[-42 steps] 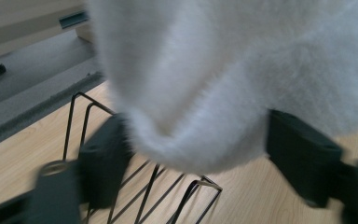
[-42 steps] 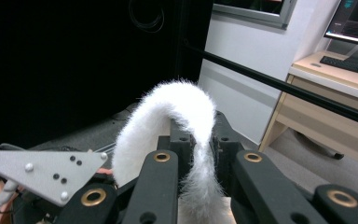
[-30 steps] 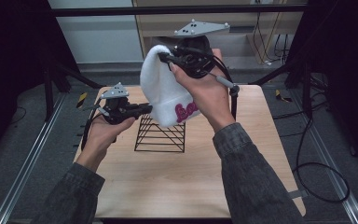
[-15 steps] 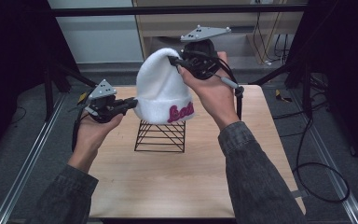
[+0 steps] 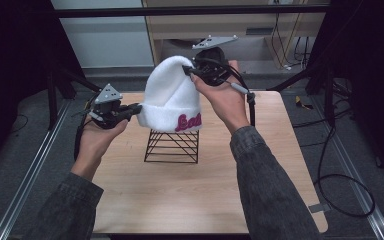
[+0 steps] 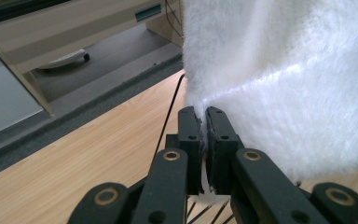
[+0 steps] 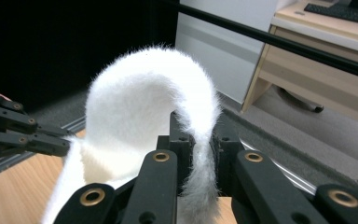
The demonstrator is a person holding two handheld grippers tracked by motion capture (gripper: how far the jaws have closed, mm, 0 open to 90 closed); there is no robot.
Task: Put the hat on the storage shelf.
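White fleece hat point(image 5: 172, 102) suspended above black wire rack point(image 5: 172, 146) near the worktop point(image 5: 180, 190) centre, toward its far edge, left tool point(image 5: 136, 110) clamped on the hat's lower brim edge, right tool point(image 5: 189, 71) clamped on the fabric near the crown, cuff lettering facing the near edge.
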